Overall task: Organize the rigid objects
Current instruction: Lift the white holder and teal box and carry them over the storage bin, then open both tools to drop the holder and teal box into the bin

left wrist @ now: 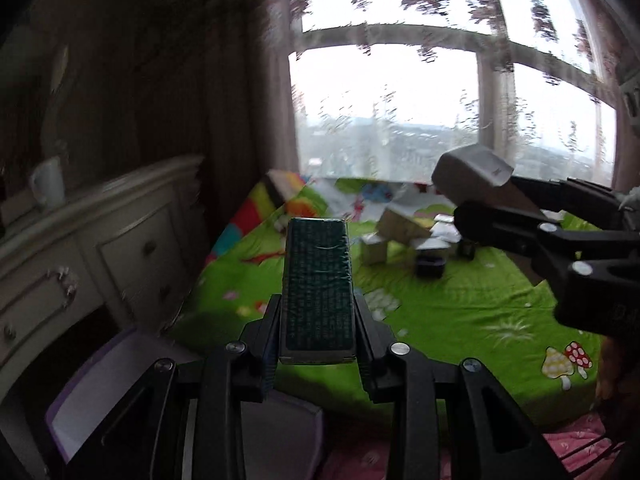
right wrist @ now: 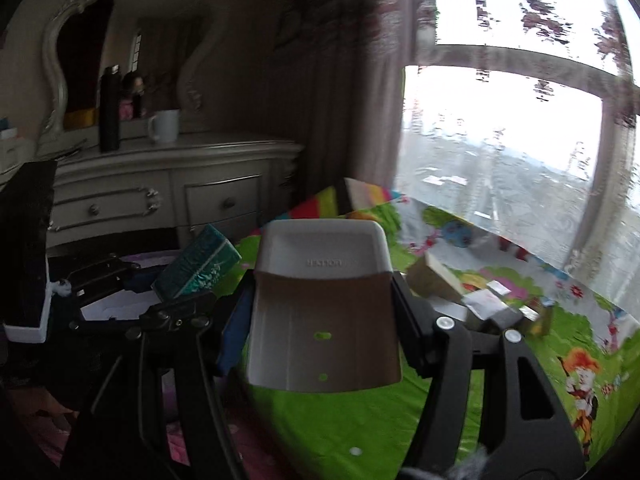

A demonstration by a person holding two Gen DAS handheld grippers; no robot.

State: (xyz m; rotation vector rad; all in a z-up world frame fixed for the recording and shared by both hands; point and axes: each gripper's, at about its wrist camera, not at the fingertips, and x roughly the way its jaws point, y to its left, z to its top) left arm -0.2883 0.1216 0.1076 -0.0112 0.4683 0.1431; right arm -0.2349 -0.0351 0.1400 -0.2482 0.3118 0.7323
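Observation:
My left gripper (left wrist: 318,332) is shut on a dark green box (left wrist: 318,288) and holds it in the air over the near edge of the green play mat (left wrist: 460,312). The same box (right wrist: 198,266) shows at the left in the right wrist view, clamped in the left gripper (right wrist: 188,300). My right gripper (right wrist: 324,312) is shut on a white and brown carton (right wrist: 322,308), also raised above the mat. In the left wrist view this carton (left wrist: 474,178) is at the right, in the right gripper (left wrist: 492,208). Several small boxes (left wrist: 404,236) lie on the mat further back.
A cream dresser (left wrist: 92,248) with a white mug (left wrist: 48,184) stands at the left. A white and purple open case (left wrist: 104,384) lies below the left gripper. A big window (left wrist: 420,80) is behind the mat. A pink cloth (left wrist: 572,444) lies at the near right.

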